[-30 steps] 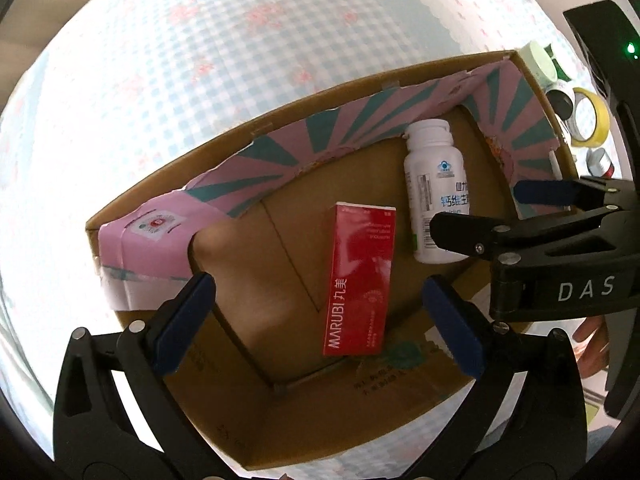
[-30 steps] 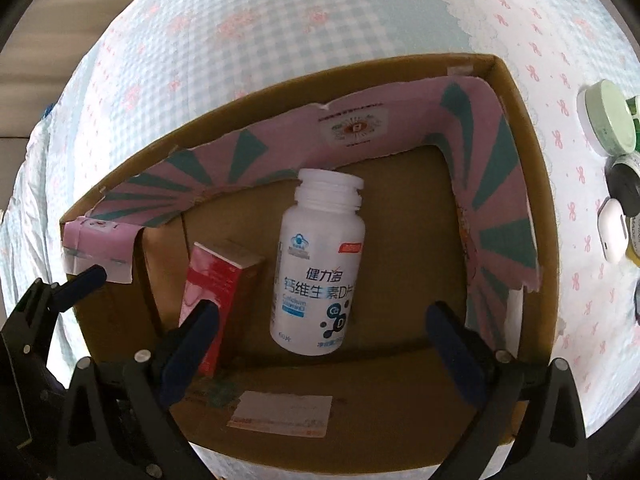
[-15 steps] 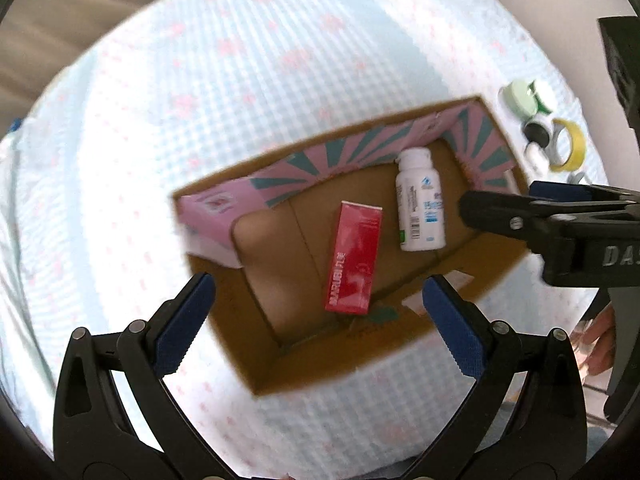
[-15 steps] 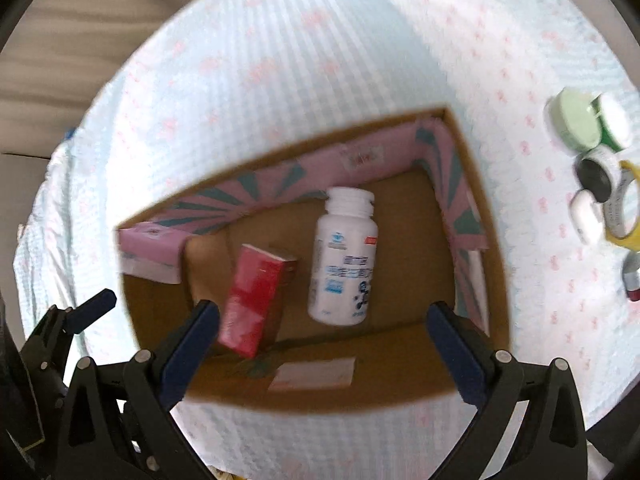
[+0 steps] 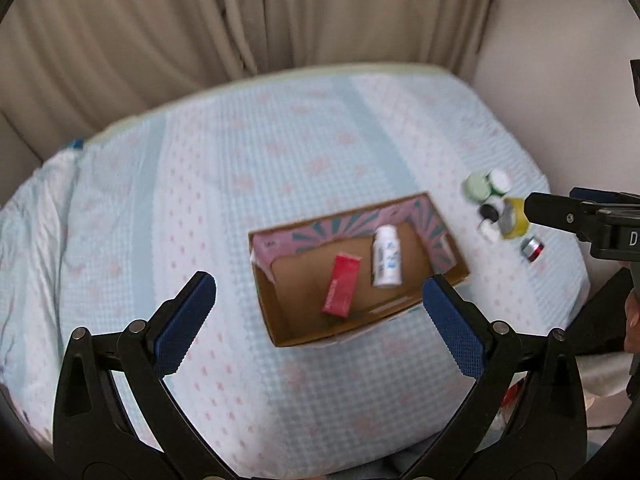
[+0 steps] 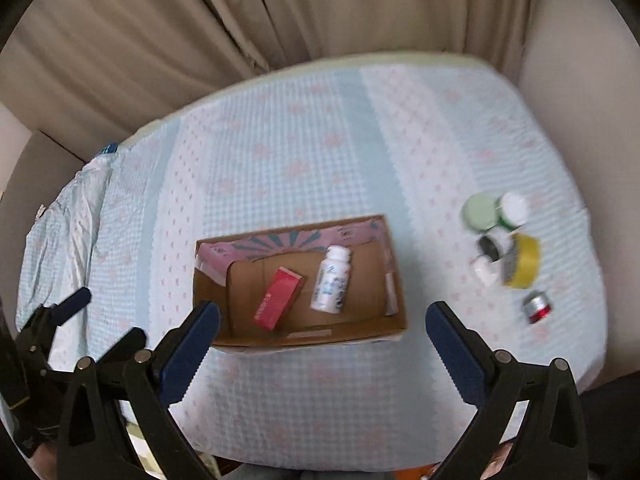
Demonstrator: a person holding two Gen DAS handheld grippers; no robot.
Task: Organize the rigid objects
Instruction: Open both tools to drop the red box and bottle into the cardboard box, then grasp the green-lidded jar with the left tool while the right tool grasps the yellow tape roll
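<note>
Plainly, both views are motion-blurred, so labels cannot be read. The left gripper (image 5: 319,306) has its fingers released, grasping nothing; so does the right gripper (image 6: 323,338). Ahead between each pair of fingers, on the bed (image 6: 280,152), sits the cardboard box (image 6: 376,326). Inside lie a red carton (image 6: 277,298), long axis running away from the fingers with a slight rightward lean, and just right of it a white pill bottle (image 6: 331,280), cap pointing away. Beyond the right fingers, well apart from the box, a cluster of small jars (image 6: 480,212), a yellow tape roll (image 6: 526,260) and a red-banded jar (image 6: 537,307) blur together.
</note>
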